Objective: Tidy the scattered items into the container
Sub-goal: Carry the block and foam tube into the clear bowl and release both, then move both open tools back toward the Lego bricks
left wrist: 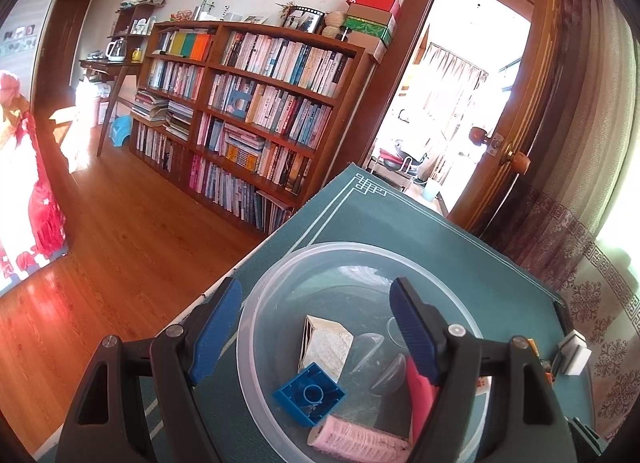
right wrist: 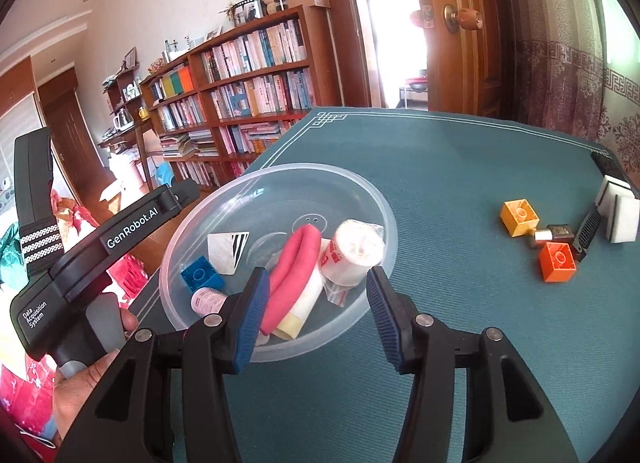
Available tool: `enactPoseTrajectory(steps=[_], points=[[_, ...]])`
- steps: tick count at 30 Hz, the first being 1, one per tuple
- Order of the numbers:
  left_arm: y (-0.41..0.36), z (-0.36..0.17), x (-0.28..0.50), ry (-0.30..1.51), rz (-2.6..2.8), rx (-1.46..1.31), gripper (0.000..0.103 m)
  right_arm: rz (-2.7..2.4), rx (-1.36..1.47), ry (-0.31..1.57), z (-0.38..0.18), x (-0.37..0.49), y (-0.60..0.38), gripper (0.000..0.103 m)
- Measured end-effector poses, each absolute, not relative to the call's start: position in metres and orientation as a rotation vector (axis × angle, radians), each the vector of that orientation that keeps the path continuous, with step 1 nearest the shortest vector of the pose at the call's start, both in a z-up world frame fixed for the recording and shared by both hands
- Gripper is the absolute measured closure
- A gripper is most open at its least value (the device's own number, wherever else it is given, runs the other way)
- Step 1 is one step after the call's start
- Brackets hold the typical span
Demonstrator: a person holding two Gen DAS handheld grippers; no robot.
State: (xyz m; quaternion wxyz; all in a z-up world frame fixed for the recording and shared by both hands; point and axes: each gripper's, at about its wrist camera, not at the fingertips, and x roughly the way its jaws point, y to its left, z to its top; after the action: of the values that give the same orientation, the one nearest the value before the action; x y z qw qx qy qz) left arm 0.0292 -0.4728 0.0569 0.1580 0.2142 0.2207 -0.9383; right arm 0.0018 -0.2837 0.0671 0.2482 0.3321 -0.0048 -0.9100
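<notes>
My left gripper (left wrist: 316, 327) hangs over the near side of the clear plastic bowl (left wrist: 280, 263), its blue-padded fingers (left wrist: 218, 327) spread wide with nothing between them. One finger sits outside the bowl's rim on the left, the other over the inside. Below it in the bowl I see a blue toy brick (left wrist: 310, 393) lying hollow side up, a small cream box (left wrist: 324, 345) just behind it, a pink hair roller (left wrist: 356, 439) at the near rim and a pink foam stick (left wrist: 420, 395) pressed along the right finger.

My right gripper (right wrist: 316, 311) is also spread apart and empty, hovering at the near edge of the same bowl (right wrist: 192, 223). From here I make out the pink foam stick (right wrist: 294, 275) bent in an arch, a white wrapped roll (right wrist: 354, 251) leaning against it, the blue brick (right wrist: 200, 277), the cream box (right wrist: 228, 247) and the end of the hair roller (right wrist: 206, 301). A hand (right wrist: 92, 379) grips the left tool's handle at the lower left.

The bowl stands on a green table mat (right wrist: 440, 167). Well to the right of it, still out on the mat, lie a yellow brick (right wrist: 519, 217), an orange brick (right wrist: 557, 261), a small dark bottle (right wrist: 554, 234), a black comb (right wrist: 587, 235) and white sponge blocks (right wrist: 618, 215), all clustered close together. A bookcase (left wrist: 248, 111) stands against the wall behind the table.
</notes>
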Motion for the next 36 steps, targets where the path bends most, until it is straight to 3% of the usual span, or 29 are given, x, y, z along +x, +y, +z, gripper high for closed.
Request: enactPoseTrajectory(steps=[12,36], points=[[-0.441,0.067,0.035,0.363,-2.714,0.547,0.019,-2.601,1.022,-0.132,0.049,0.011,-0.221,0.049],[-0.379,0.063,0.072,0.183,-2.794,0.552,0.019,-2.736,1.086,-0.286,0.042,0.068,-0.127,0.049]])
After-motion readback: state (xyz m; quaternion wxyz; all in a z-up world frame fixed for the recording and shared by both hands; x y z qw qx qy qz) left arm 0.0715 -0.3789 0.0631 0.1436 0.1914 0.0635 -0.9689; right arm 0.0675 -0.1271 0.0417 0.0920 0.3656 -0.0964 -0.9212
